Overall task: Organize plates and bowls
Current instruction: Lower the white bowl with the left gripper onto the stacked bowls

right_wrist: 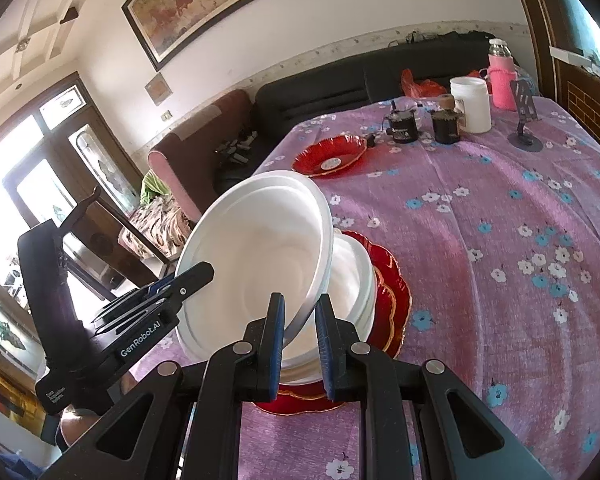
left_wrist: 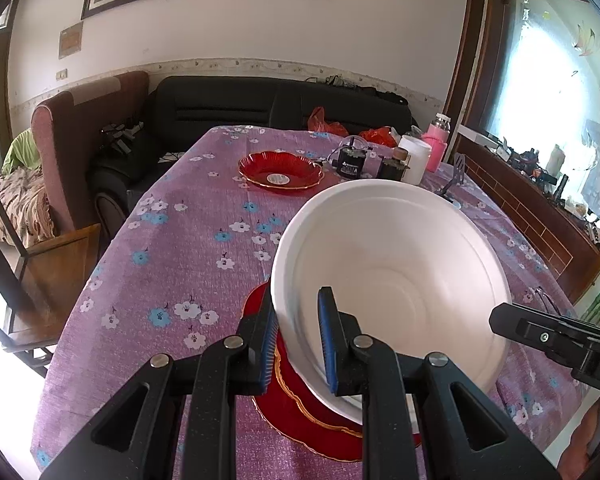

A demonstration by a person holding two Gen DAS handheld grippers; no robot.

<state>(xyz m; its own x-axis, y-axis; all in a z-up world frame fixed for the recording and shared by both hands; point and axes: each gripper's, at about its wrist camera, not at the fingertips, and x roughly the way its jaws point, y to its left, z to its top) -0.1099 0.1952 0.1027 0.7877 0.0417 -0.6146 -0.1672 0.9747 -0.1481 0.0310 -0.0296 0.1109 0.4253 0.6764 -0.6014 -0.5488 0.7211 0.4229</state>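
A white bowl [left_wrist: 396,256] [right_wrist: 260,240] is tilted above a stack: another white bowl [right_wrist: 352,280] sits on red gold-rimmed plates [left_wrist: 300,412] [right_wrist: 392,292] near the table's front edge. My left gripper [left_wrist: 298,340] is shut on the tilted bowl's near rim; it shows at left in the right wrist view [right_wrist: 180,284]. My right gripper [right_wrist: 300,344] straddles the bowl's rim, one finger each side, closed on it; its finger shows at right in the left wrist view [left_wrist: 540,332]. Another red plate [left_wrist: 281,170] [right_wrist: 330,156] lies at the far middle of the table.
Purple flowered tablecloth [left_wrist: 188,240] [right_wrist: 500,220] covers the table. At the far end stand a white jar [right_wrist: 471,104], pink bottle [right_wrist: 502,76], two dark jars [right_wrist: 444,124], a phone stand [right_wrist: 524,120] and red bags. A black sofa and armchair lie beyond.
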